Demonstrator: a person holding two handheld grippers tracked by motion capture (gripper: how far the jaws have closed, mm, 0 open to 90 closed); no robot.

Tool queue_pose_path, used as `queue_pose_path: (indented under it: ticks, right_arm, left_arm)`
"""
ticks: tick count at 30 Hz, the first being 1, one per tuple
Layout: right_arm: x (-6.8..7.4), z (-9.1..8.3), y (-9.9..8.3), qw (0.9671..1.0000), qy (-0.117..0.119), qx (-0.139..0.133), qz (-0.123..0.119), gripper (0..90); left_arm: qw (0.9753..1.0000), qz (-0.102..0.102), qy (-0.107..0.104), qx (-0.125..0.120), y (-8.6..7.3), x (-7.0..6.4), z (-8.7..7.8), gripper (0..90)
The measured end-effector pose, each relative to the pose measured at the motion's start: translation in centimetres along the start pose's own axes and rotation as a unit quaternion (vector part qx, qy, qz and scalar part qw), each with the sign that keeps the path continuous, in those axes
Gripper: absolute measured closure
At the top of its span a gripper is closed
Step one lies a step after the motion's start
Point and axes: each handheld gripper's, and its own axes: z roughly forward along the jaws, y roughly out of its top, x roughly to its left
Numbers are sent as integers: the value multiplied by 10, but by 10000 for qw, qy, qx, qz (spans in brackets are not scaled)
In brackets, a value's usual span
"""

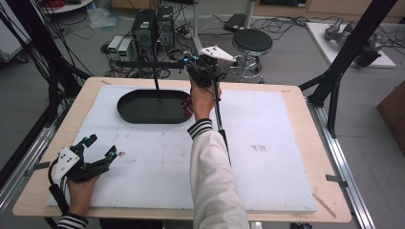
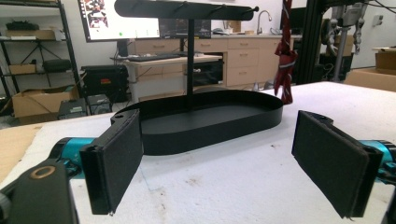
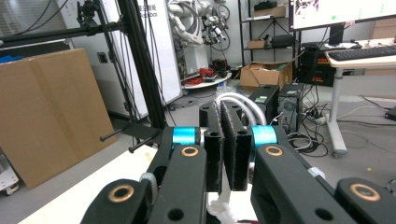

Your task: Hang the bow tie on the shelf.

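A red cloth strip [image 2: 285, 60] hangs by the right end of the black oval stand [image 1: 153, 107], pinched in my right tool [image 1: 206, 67], raised above the stand's tray rim. My left tool [image 1: 98, 152] rests wide apart on the bench [image 1: 267, 143], well short of the stand.

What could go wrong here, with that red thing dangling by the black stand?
The red strip hangs beside the top bar, not over it, so it might miss a peg and drop into the oval tray. The right gripper could nudge the thin-posted stand over, and the open left gripper isn't steadying it.
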Motion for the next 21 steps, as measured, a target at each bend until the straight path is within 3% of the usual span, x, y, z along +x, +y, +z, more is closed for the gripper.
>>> queue_pose_path:
  ticks: [5, 12, 16, 21]
  right_arm:
    - [-4, 11, -4, 9999, -12, 60, 129, 877]
    - [-2, 22, -8, 9999, 49, 115, 107, 877]
    - [5, 27, -1, 9997, 182, 147, 97, 876]
    - [19, 28, 10, 9997, 249, -54, -50, 877]
  left_arm:
    - [10000, 24, 0, -14, 0, 0, -1, 169]
    - [10000, -8, 2, 19, 0, 0, 0, 169]
    - [10000, -20, -4, 36, 0, 1, 0, 169]
    - [10000, -9, -9, 16, 0, 0, 0, 169]
